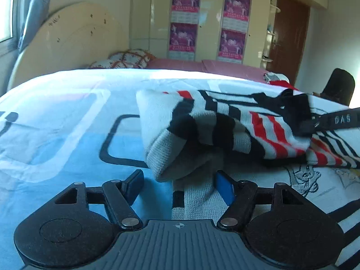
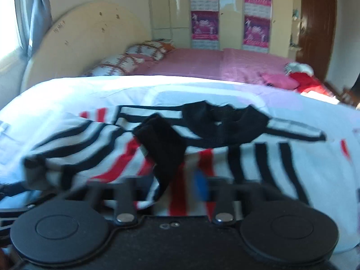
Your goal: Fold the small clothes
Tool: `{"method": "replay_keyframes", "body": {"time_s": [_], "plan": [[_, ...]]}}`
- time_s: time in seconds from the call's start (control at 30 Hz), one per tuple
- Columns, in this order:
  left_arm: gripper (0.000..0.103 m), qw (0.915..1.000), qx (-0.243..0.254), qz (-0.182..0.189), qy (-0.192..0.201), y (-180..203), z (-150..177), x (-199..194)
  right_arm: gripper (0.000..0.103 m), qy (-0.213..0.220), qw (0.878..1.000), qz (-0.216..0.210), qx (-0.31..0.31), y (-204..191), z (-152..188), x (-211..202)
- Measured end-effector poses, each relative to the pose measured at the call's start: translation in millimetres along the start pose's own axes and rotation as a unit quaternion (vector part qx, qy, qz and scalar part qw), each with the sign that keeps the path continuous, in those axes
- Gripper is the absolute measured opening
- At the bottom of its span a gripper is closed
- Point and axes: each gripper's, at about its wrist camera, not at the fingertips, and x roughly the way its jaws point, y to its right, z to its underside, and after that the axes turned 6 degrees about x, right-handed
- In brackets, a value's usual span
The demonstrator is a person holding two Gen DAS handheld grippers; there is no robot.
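Window daylight from left, fisheye edges — right view blurred

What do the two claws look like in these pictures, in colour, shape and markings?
The left claw is matte black, with two round discs, silver rivets on its link bars, a ribbed grey centre plate bearing a small crosshair mark, and blue pads on its fingers. The right claw looks the same build, though blurred: black discs, silver rivets, one blue pad visible. No cables or sleeves show.
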Motion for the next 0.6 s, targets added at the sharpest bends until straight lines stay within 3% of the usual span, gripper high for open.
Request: {"method": "replay_keyframes", "body": {"time_s": [0.07, 0.1, 0.17, 0.2, 0.27, 0.33, 0.53, 0.6], "plan": [[0.068, 1.0, -0.005, 0.002, 0.003, -2, 2, 1, 0.006, 0.051, 0.999, -0.008, 0.008, 6, -6, -21], [0.063, 1.0, -0.009, 0.001, 0.004, -4, 3, 0, 0.006, 0.082, 0.997, 0.0, 0.008, 10, -9, -37], [0.057, 0.9999, -0.015, -0.001, 0.006, -5, 6, 1, 0.006, 0.125, 0.991, 0.037, 0.02, 25, -11, -62], [0.049, 0.9998, -0.019, -0.006, 0.008, -5, 6, 3, 0.006, 0.128, 0.989, 0.059, 0.036, 37, -10, -69], [0.047, 0.9997, -0.022, -0.004, 0.01, -7, 6, 5, 0.006, 0.099, 0.989, 0.089, 0.06, 61, -2, -64], [0.038, 0.9999, -0.005, 0.002, 0.015, -2, 3, 6, 0.006, 0.064, 0.991, 0.076, 0.084, 78, 5, -56], [0.037, 0.9965, 0.075, 0.002, 0.037, 20, -17, 6, 0.007, 0.068, 0.992, 0.062, 0.088, 81, 12, -55], [0.037, 0.9957, 0.083, -0.002, 0.041, 18, -22, 4, 0.012, 0.062, 0.992, 0.058, 0.096, 89, 15, -55]]}}
